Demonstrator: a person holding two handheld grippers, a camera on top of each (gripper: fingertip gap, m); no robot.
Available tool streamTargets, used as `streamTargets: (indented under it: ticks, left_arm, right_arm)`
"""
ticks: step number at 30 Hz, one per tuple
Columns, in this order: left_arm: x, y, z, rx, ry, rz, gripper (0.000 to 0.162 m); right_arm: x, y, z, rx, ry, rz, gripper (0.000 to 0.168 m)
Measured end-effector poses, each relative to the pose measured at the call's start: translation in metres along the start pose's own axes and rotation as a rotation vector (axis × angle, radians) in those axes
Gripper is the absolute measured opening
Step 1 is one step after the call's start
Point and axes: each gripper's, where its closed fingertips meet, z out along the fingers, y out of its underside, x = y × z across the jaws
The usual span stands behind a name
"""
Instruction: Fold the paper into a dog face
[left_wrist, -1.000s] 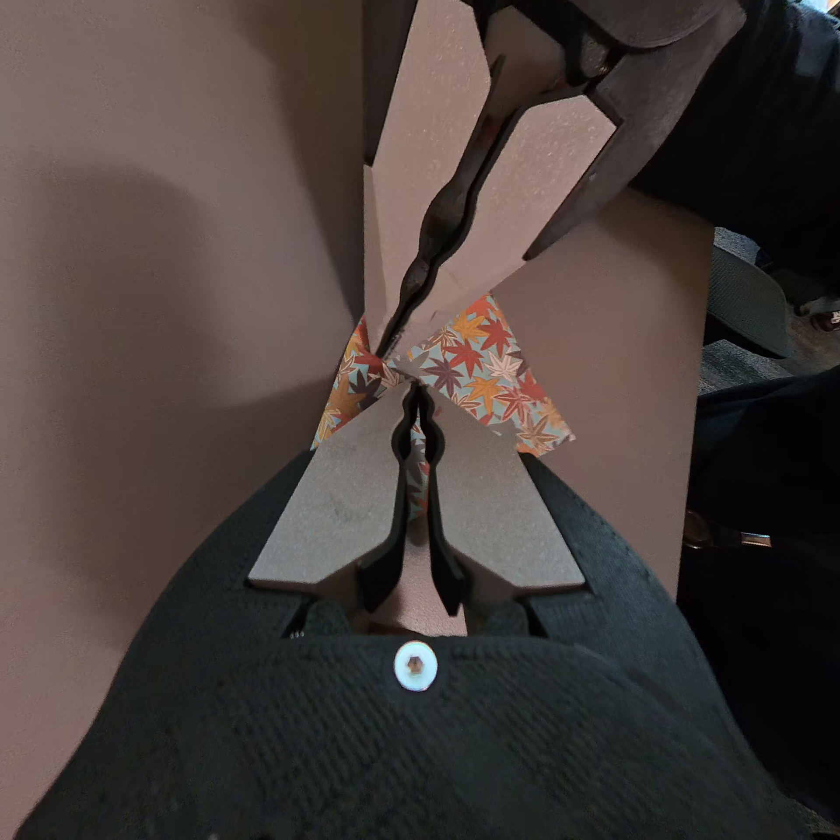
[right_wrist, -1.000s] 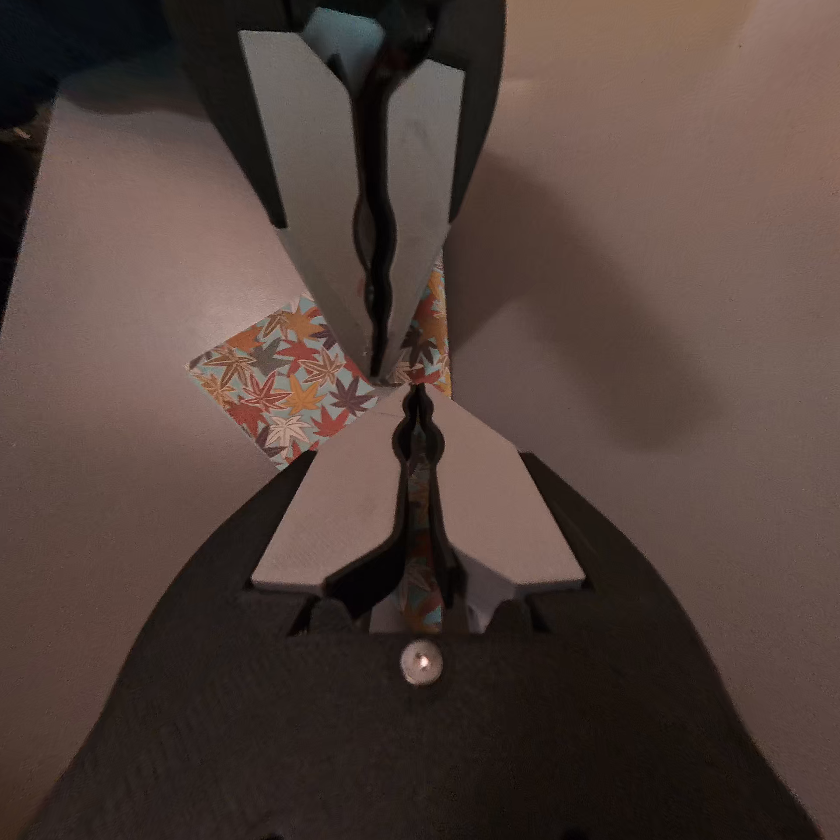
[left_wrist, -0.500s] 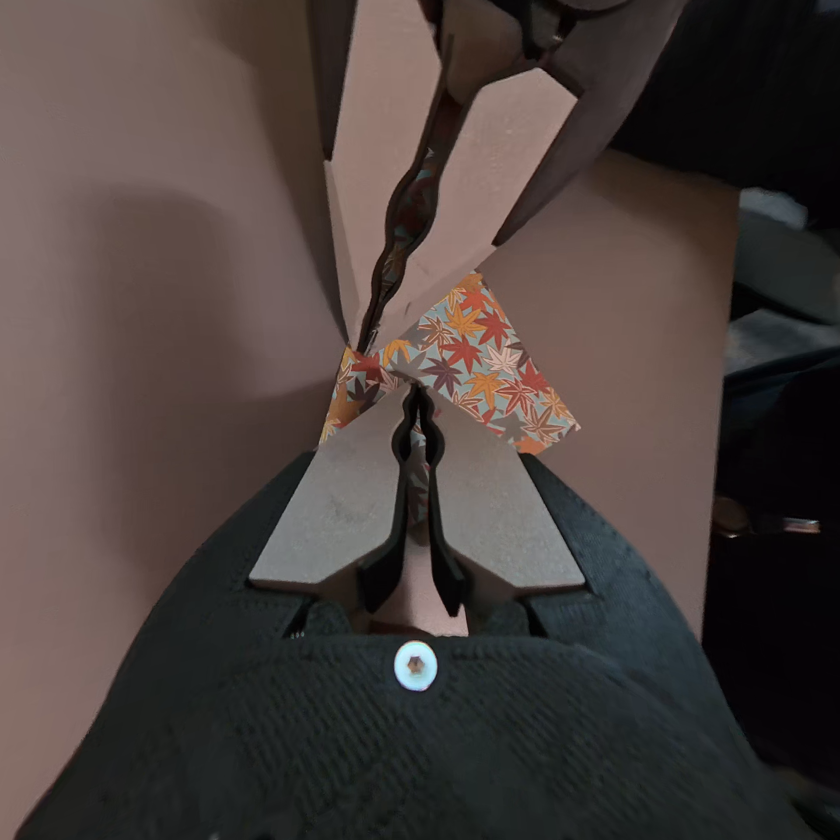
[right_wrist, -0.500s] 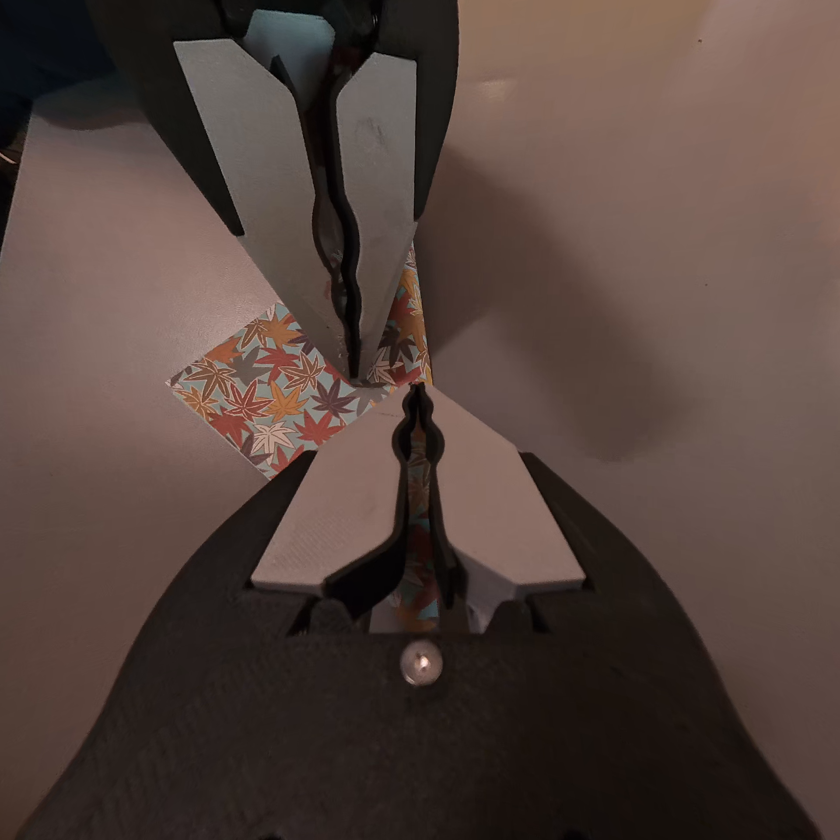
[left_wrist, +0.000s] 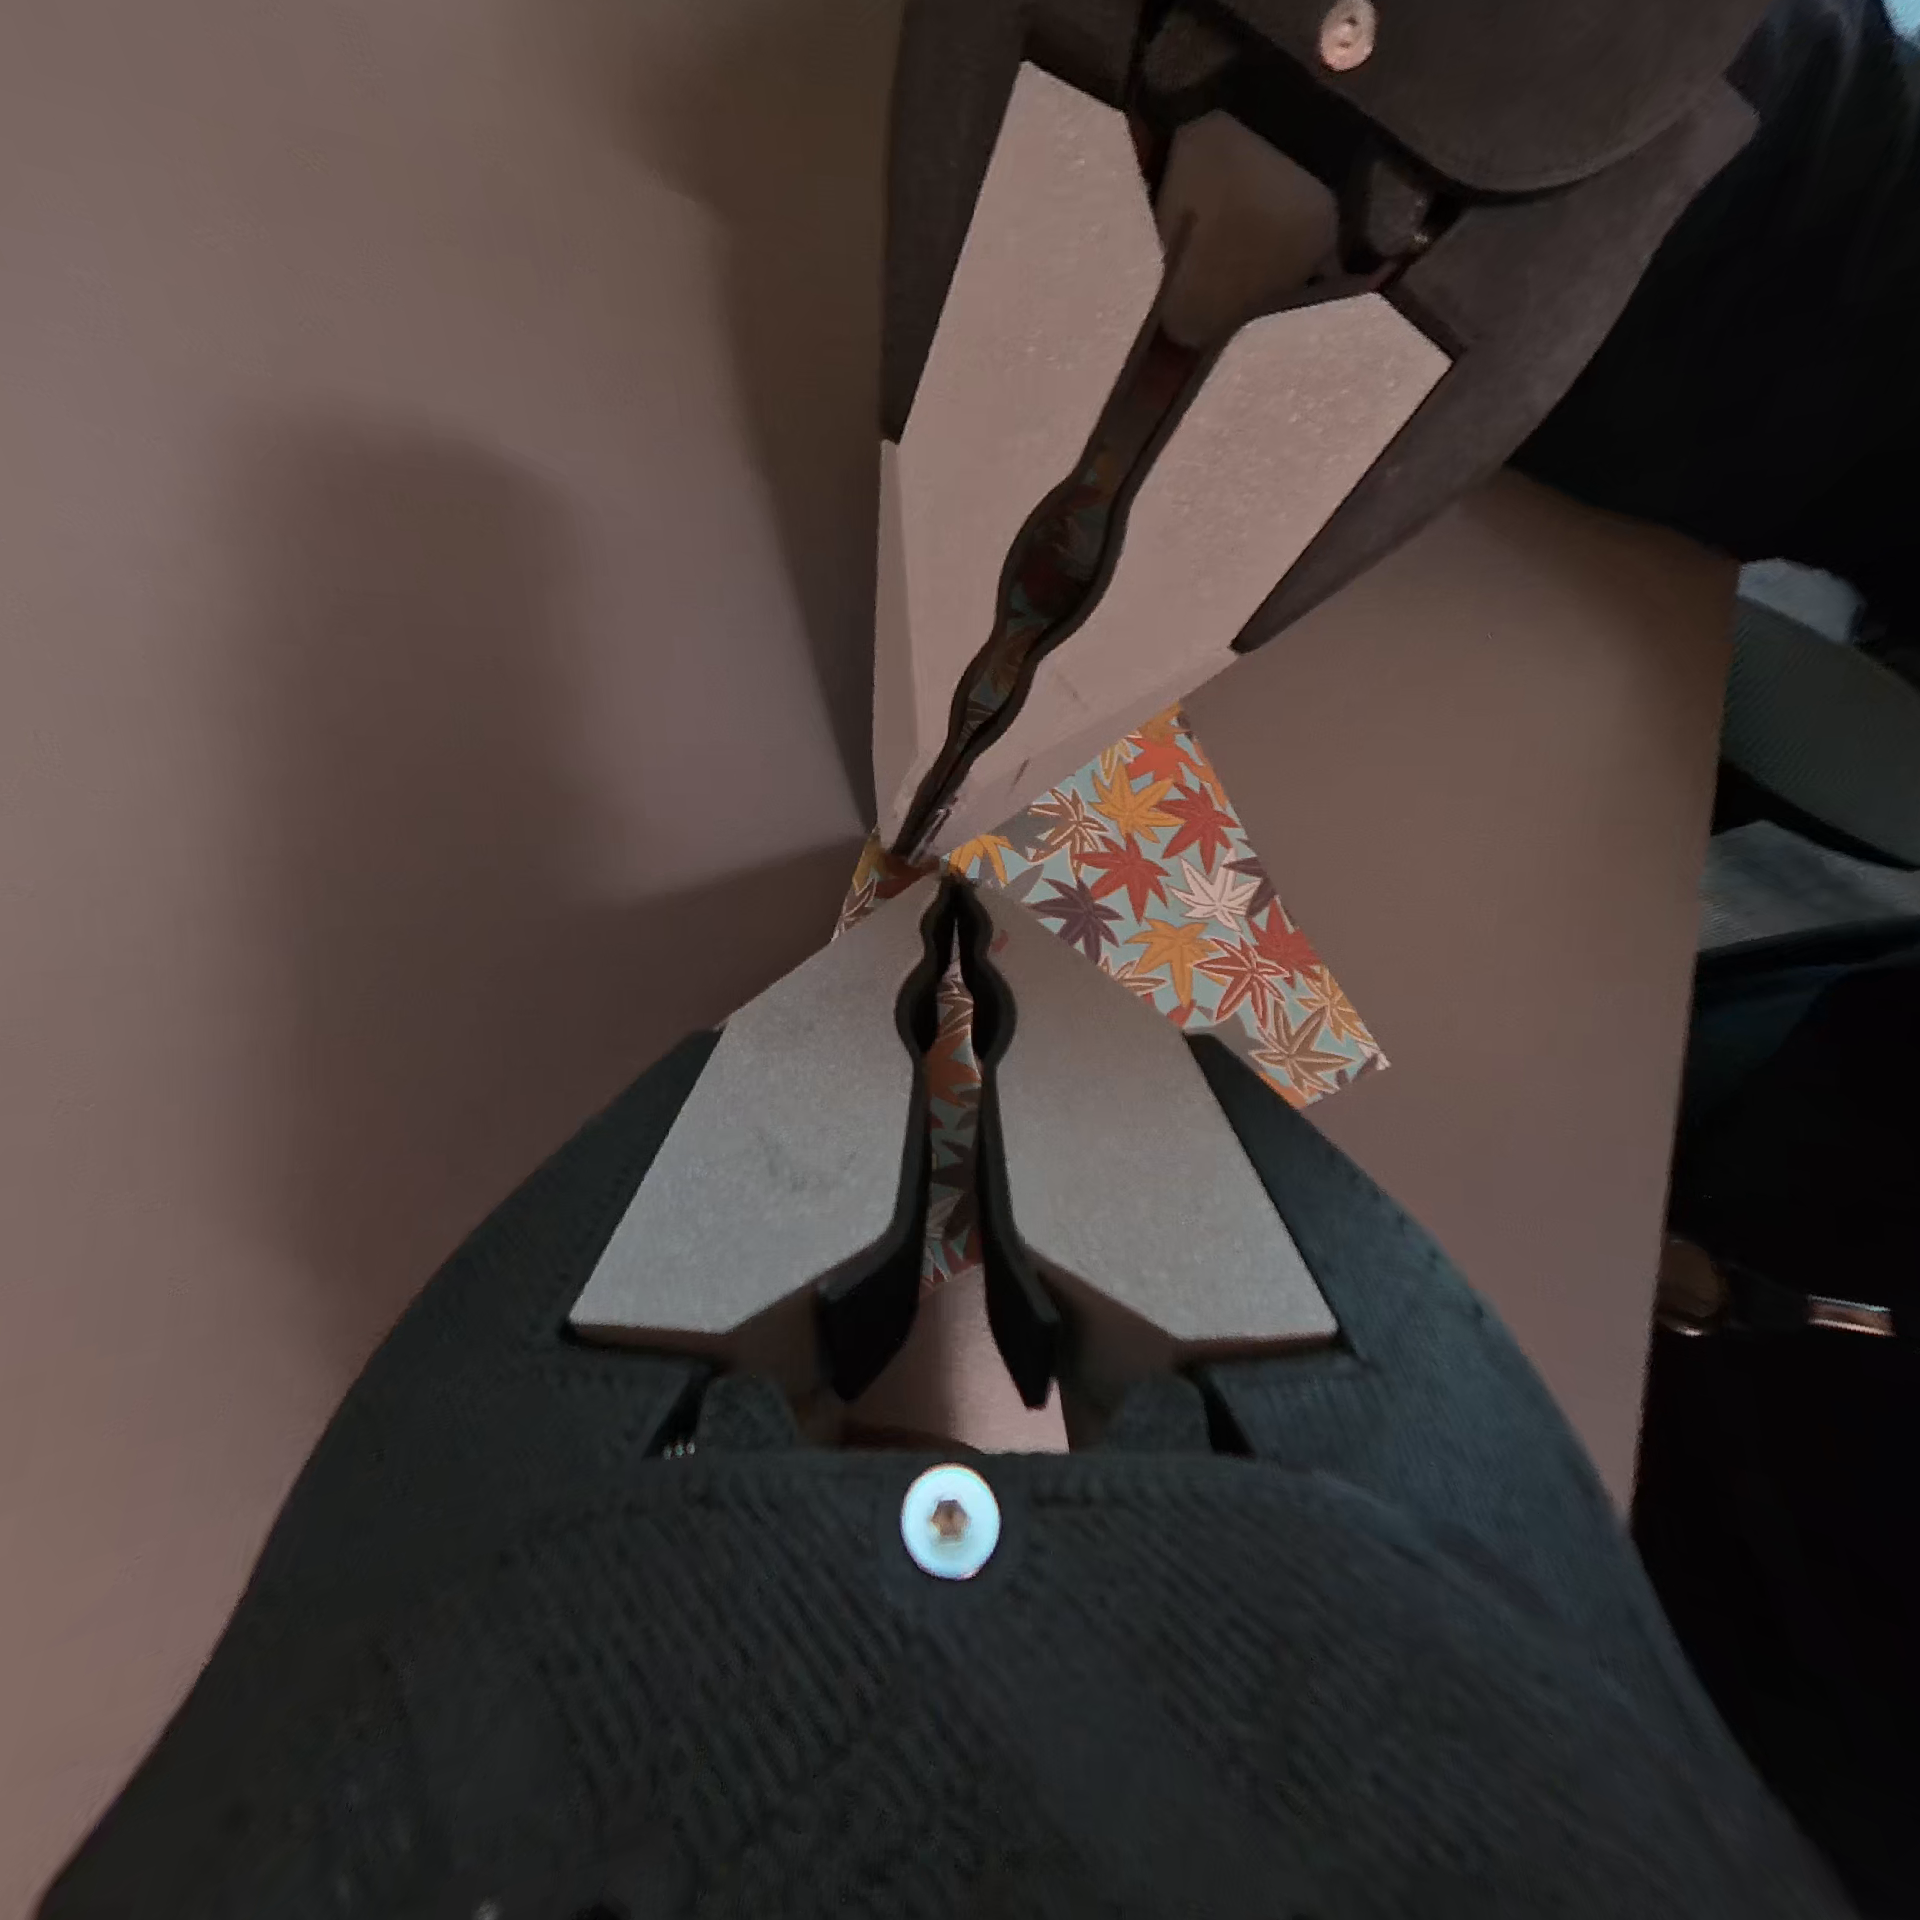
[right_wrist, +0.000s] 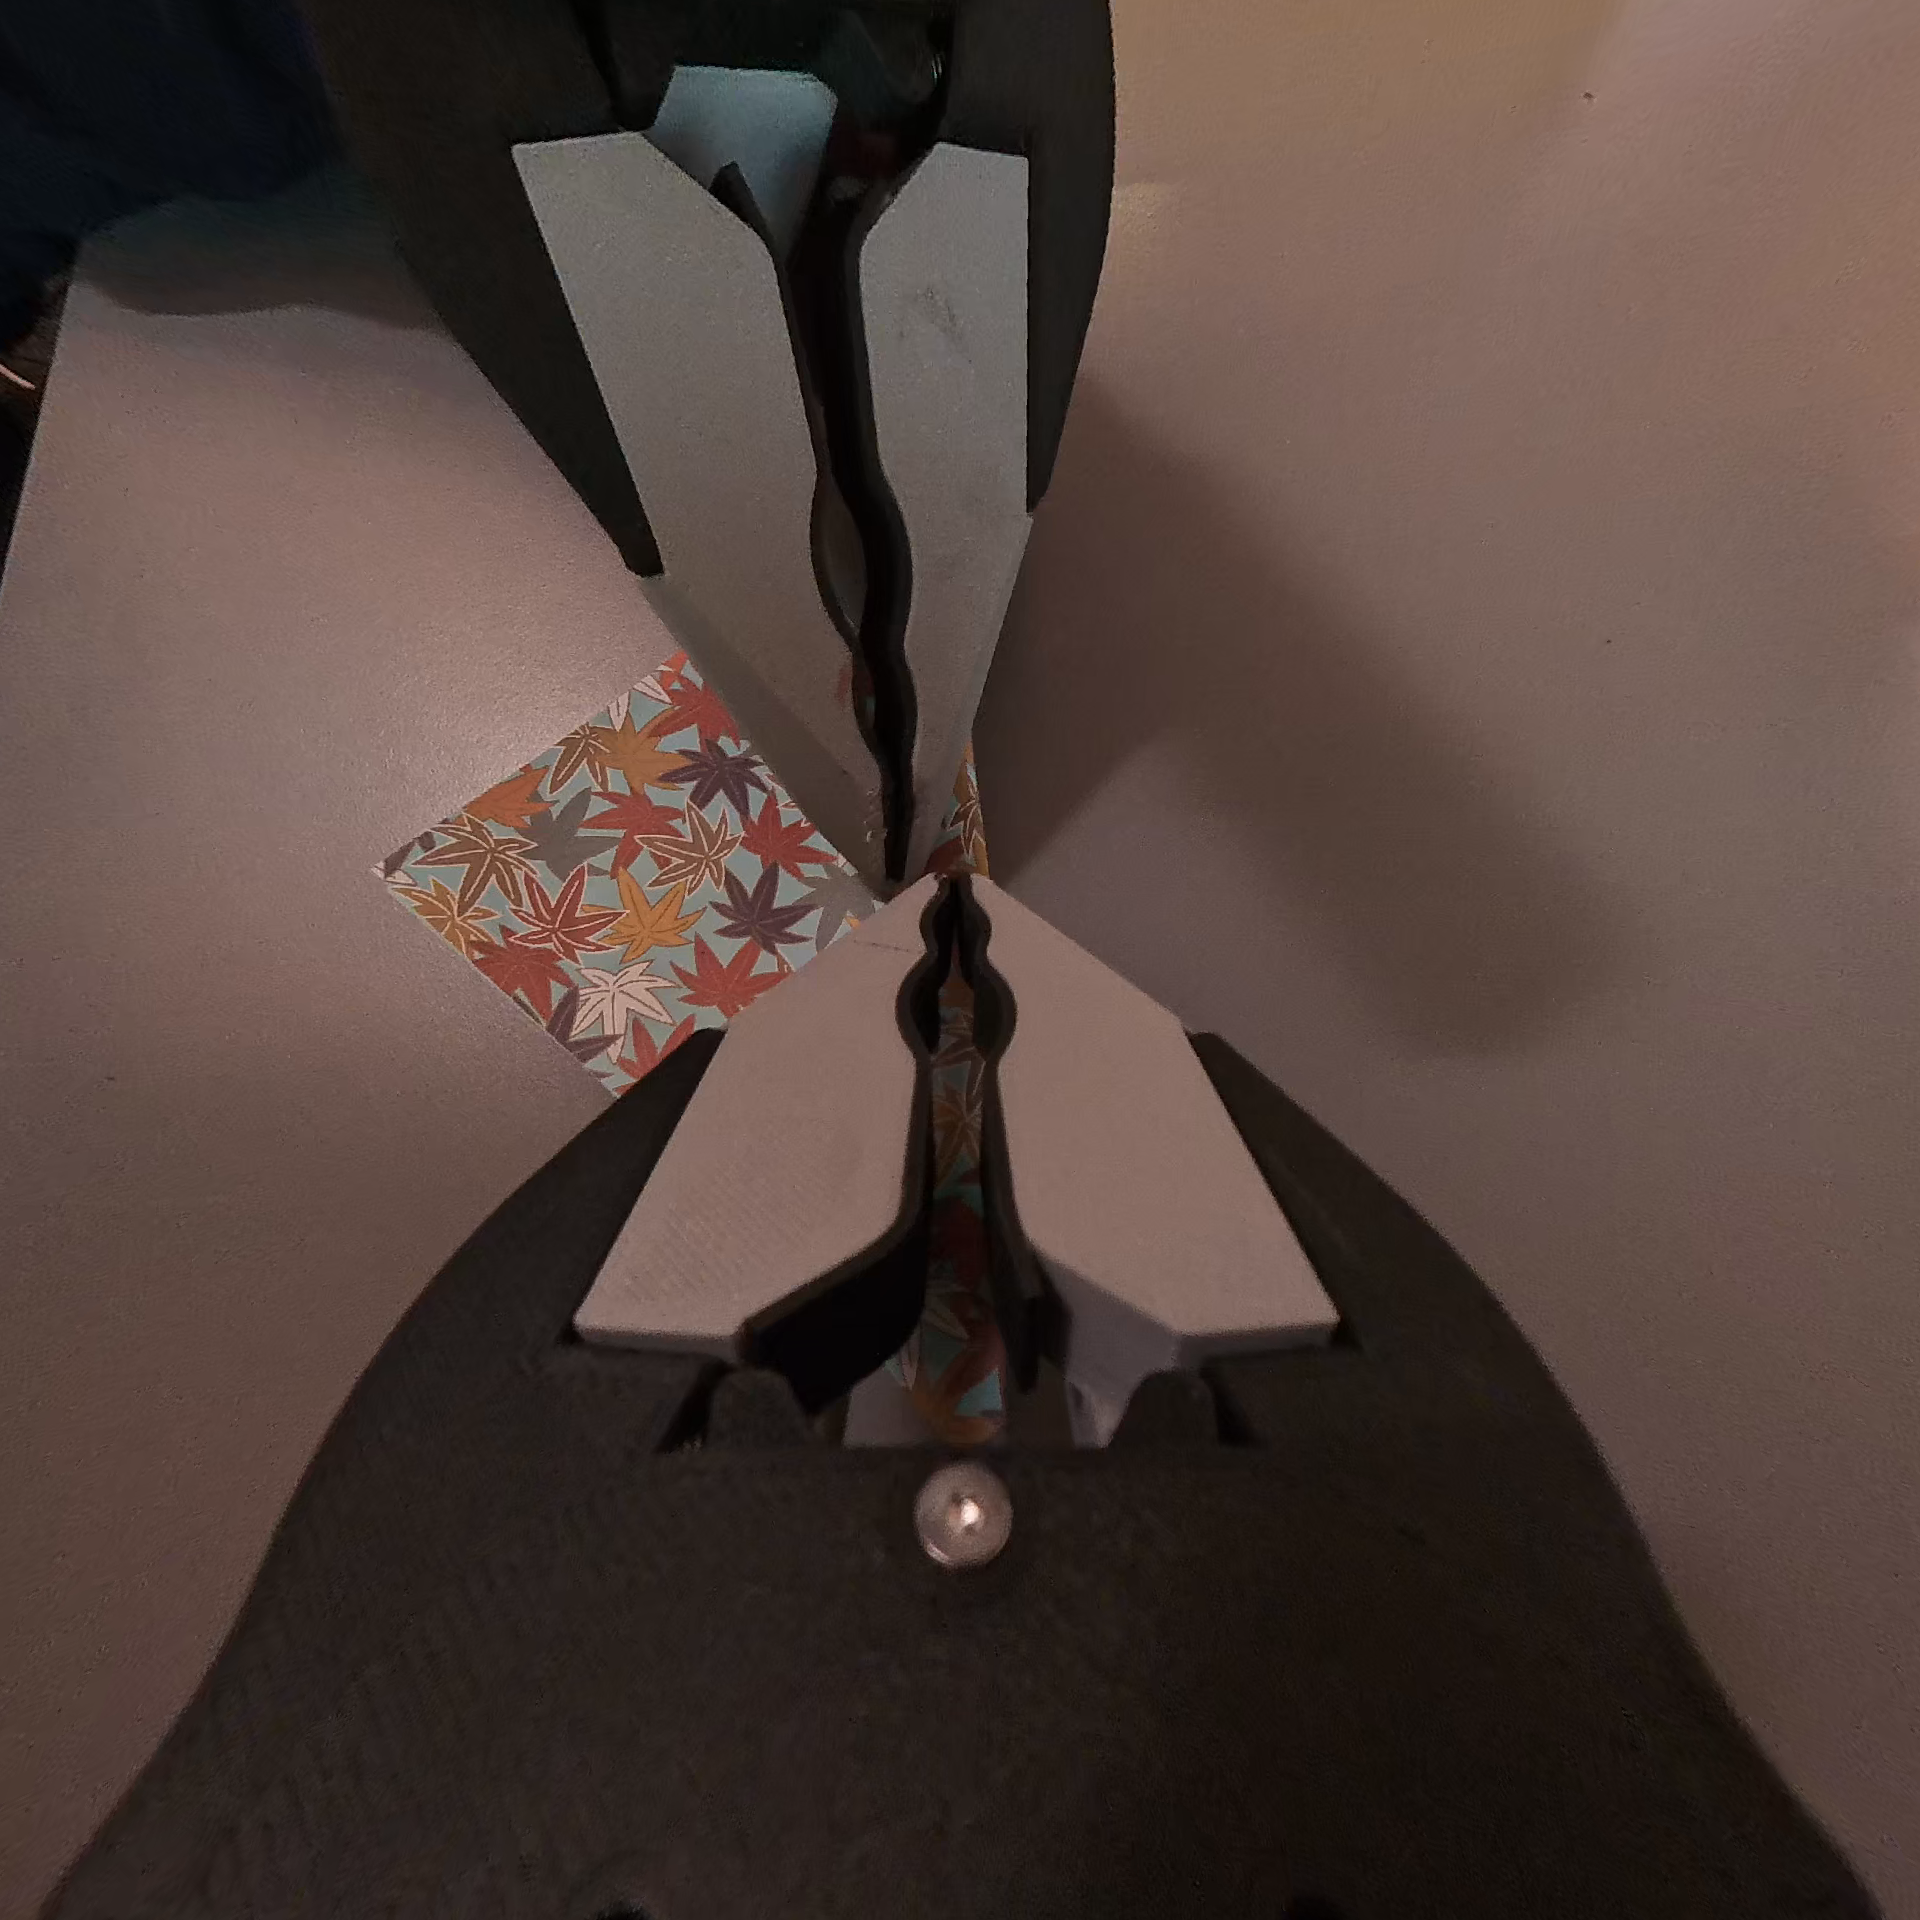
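The paper (left_wrist: 1184, 914) has a pattern of autumn leaves on pale blue. It is bent up along a fold, with one flap near the table. My left gripper (left_wrist: 951, 894) is shut on the paper, which shows between its fingers. My right gripper (right_wrist: 951, 888) is also shut on the paper (right_wrist: 623, 904), with a strip of it running between its fingers. The two grippers meet tip to tip on the same raised edge. The right gripper shows opposite in the left wrist view (left_wrist: 925, 831), and the left gripper shows opposite in the right wrist view (right_wrist: 894, 831).
The pale table (left_wrist: 364, 727) lies under the paper, with its edge at the right of the left wrist view (left_wrist: 1704, 987). A dark chair (left_wrist: 1829, 748) and a person's dark clothing (left_wrist: 1818, 291) lie beyond that edge. The table also shows in the right wrist view (right_wrist: 1455, 520). Left and right tips are no more than a few centimetres apart.
Both grippers stay shut on the paper. The opposite gripper has shifted a little sideways in each view, and more of the paper now sits between the left gripper's fingers.
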Motion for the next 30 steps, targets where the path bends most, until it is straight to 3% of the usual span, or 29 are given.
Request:
streamTargets:
  ticks: [5,16,20,26,30]
  left_arm:
    - [0.0,0.0,0.0,0.007,0.017,-0.036,0.0]
    - [0.001,0.001,0.0,0.025,0.04,-0.017,0.0]
    - [0.008,0.006,-0.003,0.007,0.102,0.01,0.0]
    - [0.02,0.016,-0.007,-0.027,0.105,0.182,0.0]
    - [0.02,0.016,-0.007,-0.024,0.107,0.206,0.0]
  right_arm:
    - [-0.002,0.003,-0.003,0.002,-0.083,0.072,0.0]
    - [-0.023,0.028,-0.032,-0.047,-0.497,0.478,0.0]
    - [-0.051,0.032,-0.039,-0.109,-0.679,0.485,0.0]
    - [-0.042,-0.013,-0.039,0.104,-0.658,0.446,0.0]
    - [-0.043,-0.005,-0.022,0.033,-0.601,0.424,0.0]
